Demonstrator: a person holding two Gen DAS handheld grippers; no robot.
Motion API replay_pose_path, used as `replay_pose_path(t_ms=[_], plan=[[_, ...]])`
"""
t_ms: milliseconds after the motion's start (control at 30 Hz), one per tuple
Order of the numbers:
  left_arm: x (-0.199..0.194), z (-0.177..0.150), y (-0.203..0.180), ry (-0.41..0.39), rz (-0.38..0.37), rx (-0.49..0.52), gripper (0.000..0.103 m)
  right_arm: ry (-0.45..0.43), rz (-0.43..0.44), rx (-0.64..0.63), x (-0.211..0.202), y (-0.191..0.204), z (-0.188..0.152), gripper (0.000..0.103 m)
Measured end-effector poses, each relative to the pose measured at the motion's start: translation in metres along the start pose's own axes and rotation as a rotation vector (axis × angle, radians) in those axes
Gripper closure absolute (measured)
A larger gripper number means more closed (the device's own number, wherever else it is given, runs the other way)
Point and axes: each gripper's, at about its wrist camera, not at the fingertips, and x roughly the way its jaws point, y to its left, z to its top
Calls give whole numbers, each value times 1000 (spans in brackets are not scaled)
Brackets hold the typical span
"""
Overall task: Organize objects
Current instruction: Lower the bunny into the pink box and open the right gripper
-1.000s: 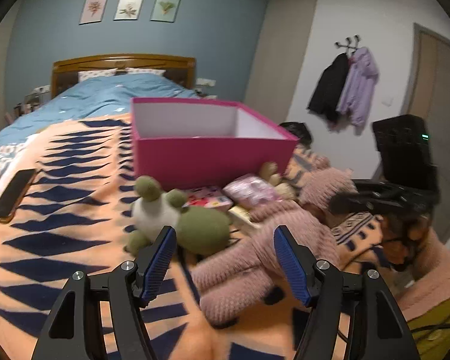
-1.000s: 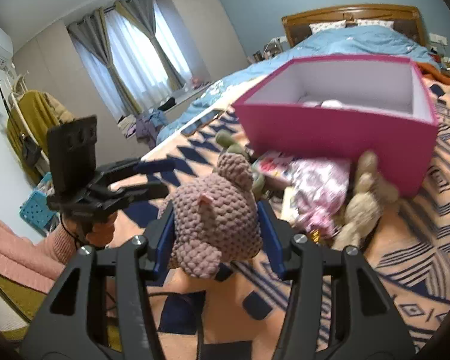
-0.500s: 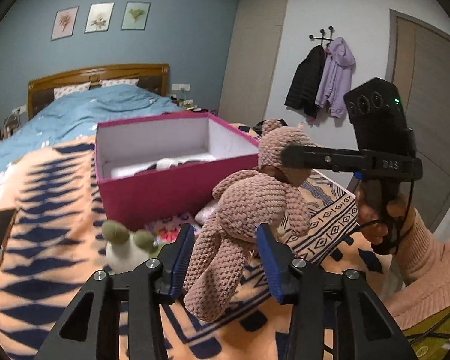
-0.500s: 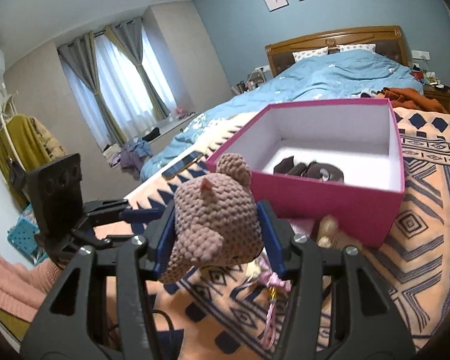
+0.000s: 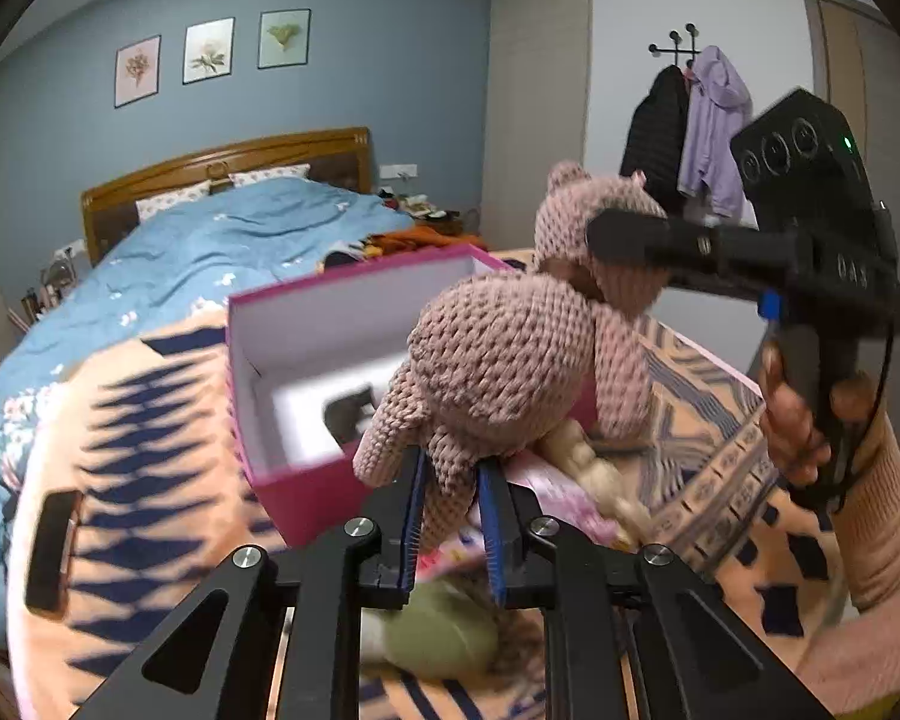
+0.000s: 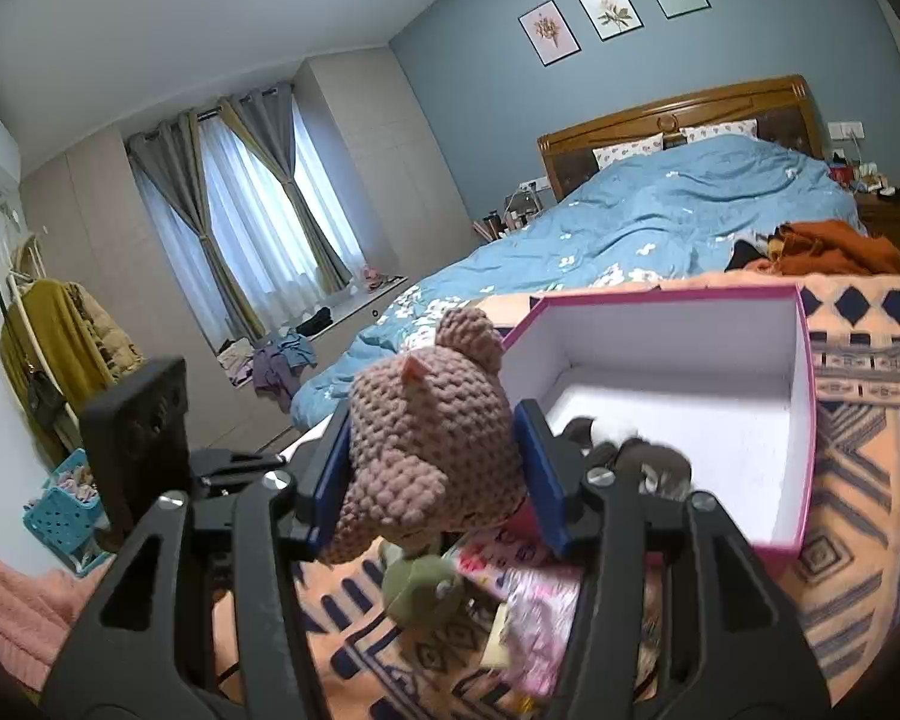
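Both hand-held grippers share one load: our left gripper, black frame with blue ribbed pads, is clamped on a dangling leg of the pink crocheted bear, while our right gripper squeezes the bear's rounded, knobbly head between its own blue pads. Reading the left wrist view from left to right, a dark phone lies flat on the orange blanket with its navy diamond pattern; next comes the magenta cardboard box, rectangular and white inside, with dark items on its floor; then the bear, held in the air in front of the box's right end and partly over its open top; then the right-hand rig gripped by a hand in a salmon knit sleeve. Beneath the bear lie a soft green plush toy and glossy pink packets. A second ago we had the left gripper spread wide above the blanket and the bear lying low among the clutter; half a second ago the pads had only begun to narrow around the leg.
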Motion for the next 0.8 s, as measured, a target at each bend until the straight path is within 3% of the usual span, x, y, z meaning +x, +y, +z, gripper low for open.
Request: replay_pose_path(t_ms=[233,567,800], plan=[[18,40,23,-15,89,1,87,-23,8,26,17,-21,29,48],[72,61,68,60,136,-82,88,66,-17,90,65,-60,39,48],[108,62,80,119,183,-109,88,146,-89,101,98,-80,42,46]])
